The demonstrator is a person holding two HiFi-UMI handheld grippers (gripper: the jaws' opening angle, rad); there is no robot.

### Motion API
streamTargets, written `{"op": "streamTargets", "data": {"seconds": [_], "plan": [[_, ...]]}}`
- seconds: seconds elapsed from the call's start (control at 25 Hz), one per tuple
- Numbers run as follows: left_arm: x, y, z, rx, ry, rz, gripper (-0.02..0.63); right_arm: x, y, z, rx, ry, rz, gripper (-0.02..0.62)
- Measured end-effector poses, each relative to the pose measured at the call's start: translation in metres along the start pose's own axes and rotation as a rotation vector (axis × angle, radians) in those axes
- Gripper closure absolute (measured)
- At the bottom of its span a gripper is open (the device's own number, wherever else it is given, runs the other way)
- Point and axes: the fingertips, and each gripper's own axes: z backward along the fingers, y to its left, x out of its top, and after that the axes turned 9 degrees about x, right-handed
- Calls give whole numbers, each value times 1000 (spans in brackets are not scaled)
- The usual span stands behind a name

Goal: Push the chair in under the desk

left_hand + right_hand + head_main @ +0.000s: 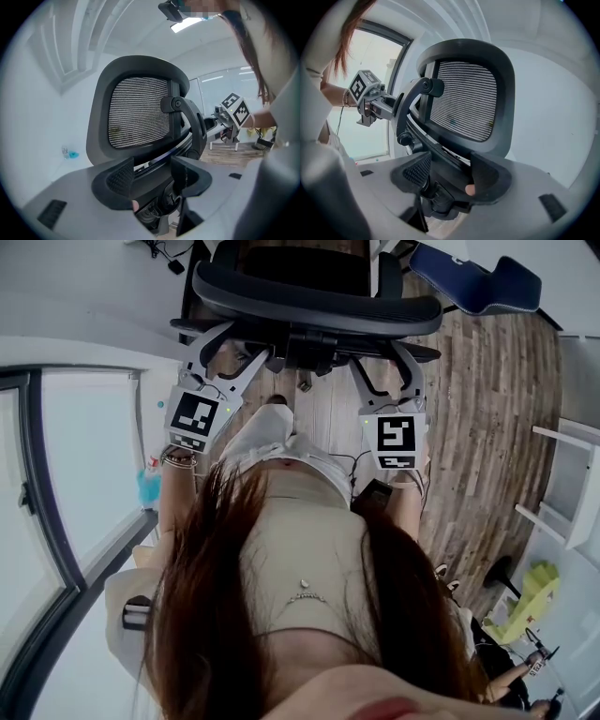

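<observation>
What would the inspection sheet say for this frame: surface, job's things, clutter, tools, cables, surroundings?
Surface: wood-plank floor.
Job's things: black mesh-back chair, upright; desk not made out.
Clutter: blue item by the glass; yellow-green item at right.
Tools: left tool and right tool both open, chair's back frame before their jaws; contact unclear.
Cables: black cable at top left, beyond the chair.
Surroundings: glass wall, white shelf.

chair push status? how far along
Done: both are up at the black mesh-backed office chair. The left hand-held gripper and right hand-held gripper each have their jaws apart around its lower back frame.
In hand: lining up for the push, not clamped.
Left: the push itself. I can't clearly make out a desk, so how far in the chair sits is unclear.
</observation>
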Motion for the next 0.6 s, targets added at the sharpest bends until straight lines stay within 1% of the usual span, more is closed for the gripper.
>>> {"op": "streamTargets", "data": {"seconds": [0.36,0.6], "plan": [[1,10,-16,-37,10,12,368,0,-11,-11,-7,17,-17,328],[3,10,-28,-62,0,14,367,-3,-23,-20,-16,35,-19,328]]}}
